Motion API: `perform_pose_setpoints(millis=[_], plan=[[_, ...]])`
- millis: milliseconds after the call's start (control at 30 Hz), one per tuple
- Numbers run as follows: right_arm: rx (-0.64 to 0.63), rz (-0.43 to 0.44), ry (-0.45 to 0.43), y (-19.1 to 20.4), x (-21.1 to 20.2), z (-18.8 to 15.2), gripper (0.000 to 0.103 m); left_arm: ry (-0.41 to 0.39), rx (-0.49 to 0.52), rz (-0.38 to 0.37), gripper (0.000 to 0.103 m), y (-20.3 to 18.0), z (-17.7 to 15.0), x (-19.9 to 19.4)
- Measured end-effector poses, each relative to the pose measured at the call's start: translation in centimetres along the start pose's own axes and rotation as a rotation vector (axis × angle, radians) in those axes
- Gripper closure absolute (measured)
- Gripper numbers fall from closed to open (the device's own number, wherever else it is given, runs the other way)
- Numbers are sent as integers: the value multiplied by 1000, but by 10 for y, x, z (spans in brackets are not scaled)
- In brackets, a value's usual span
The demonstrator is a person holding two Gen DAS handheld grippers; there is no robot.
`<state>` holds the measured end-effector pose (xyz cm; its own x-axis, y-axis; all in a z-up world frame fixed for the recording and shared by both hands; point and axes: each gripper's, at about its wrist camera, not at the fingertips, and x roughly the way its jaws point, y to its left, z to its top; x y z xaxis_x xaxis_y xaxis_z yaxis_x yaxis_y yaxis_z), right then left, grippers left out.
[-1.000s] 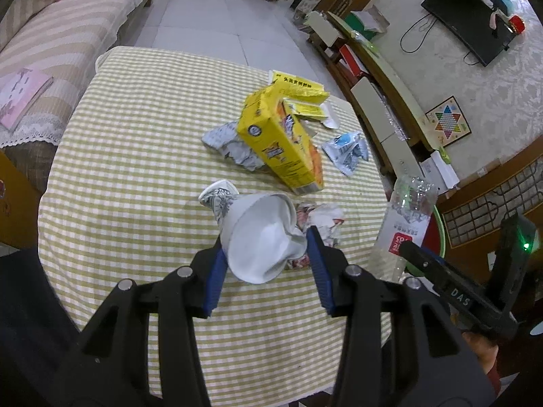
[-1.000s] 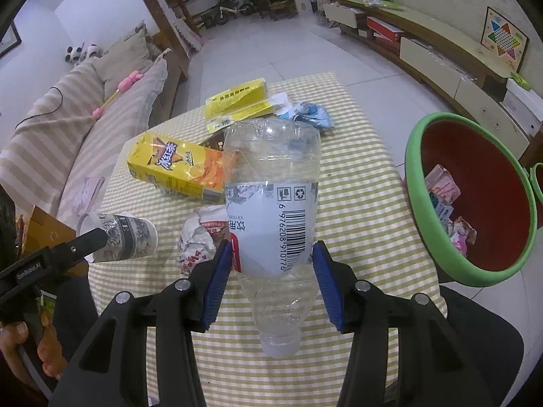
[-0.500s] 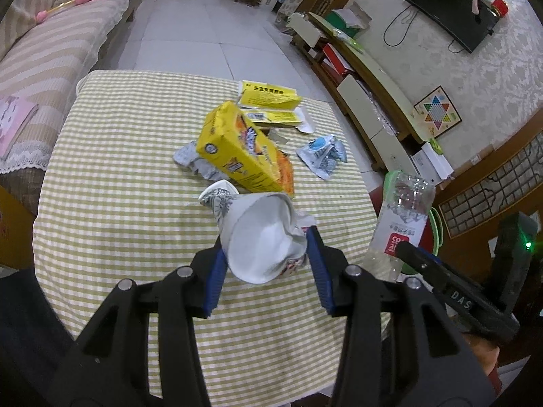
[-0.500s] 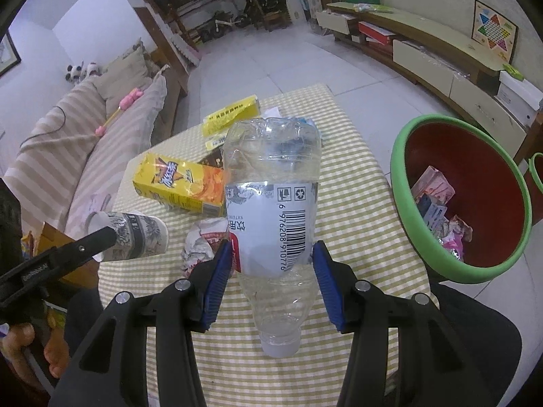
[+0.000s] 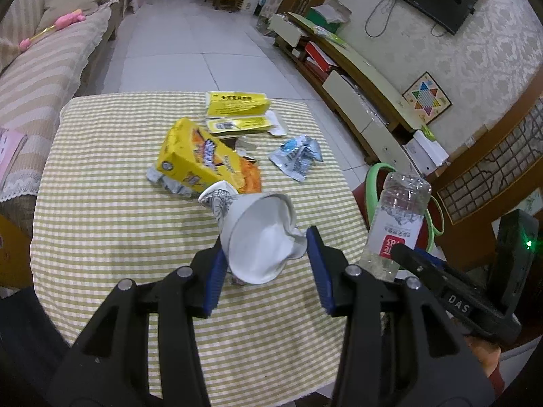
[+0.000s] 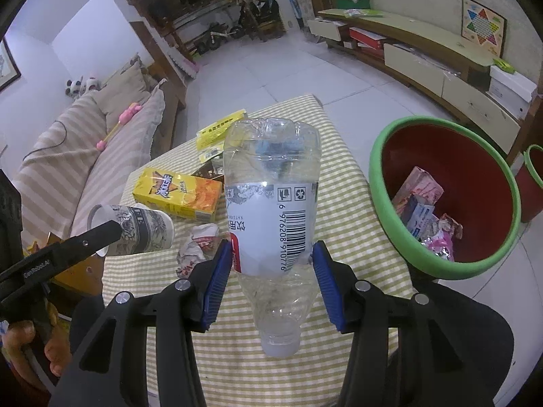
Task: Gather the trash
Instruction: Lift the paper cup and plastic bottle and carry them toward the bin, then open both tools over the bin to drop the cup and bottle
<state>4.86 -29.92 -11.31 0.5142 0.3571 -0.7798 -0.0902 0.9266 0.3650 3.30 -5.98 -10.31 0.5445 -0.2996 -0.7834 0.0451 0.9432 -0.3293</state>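
Clear, ribbed plastic water bottle (image 6: 271,224) with white printed label and barcode: held upside down, cap end toward the camera, base pointing away. The right gripper (image 6: 271,268) has its blue ridged jaws part-way open and pressed against both sides of the label; the bottle hangs above the desk edge, clear of the surface. The thin wall looks slightly dented near the right pad, though glare makes this uncertain.

Crumpled white paper cup with grey-black printed outside (image 5: 261,237): squeezed out of round, rim folded inward, mouth toward the camera. The left gripper (image 5: 266,268) has narrow-set jaws closed on its crushed rim; the cup is lifted above the desk.

Just right of the desk stands a round red plastic bin with a green rim (image 6: 400,251), holding pink and foil wrappers.

On the desk (image 5: 101,237), covered with yellow-green checked cloth: a rectangular yellow and orange drink carton (image 5: 203,159) lying on its side; a wadded white and red paper ball (image 6: 197,247) near the right gripper; a flattened yellow cardboard box (image 5: 237,103) at the far edge; a crinkled silver-blue foil wrapper (image 5: 298,157) apart to the right.

A striped fabric sofa (image 5: 40,78) runs along the left.
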Motion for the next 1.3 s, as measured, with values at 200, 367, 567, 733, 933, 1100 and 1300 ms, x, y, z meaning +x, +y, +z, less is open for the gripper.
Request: perform_pose_setpoints(millis=[200,367,567,733,933,1100,1300], plan=[[34,-2,-13,-17,-5,-1,55,5,29,-1,60,-16,4,5],[72,-3,-26,-32,-10,-2,55,17,57,-5,60,-28,5,11],[131,-27,-54,-60,-21,0,55,36,94,-26,60,-50,8,24],[169,-80,-90,-93,-34,5,55,62,156,-78,60,-83,13,47],[228,-120,-146,-142,-48,19,55,102,229,-196,60,-137,21,84],[293,-135,-184,-180,-54,29,55,130,273,-274,60,-184,32,119],[344,-163,-217,-208,-56,37,55,159,341,-292,60,-227,39,153]])
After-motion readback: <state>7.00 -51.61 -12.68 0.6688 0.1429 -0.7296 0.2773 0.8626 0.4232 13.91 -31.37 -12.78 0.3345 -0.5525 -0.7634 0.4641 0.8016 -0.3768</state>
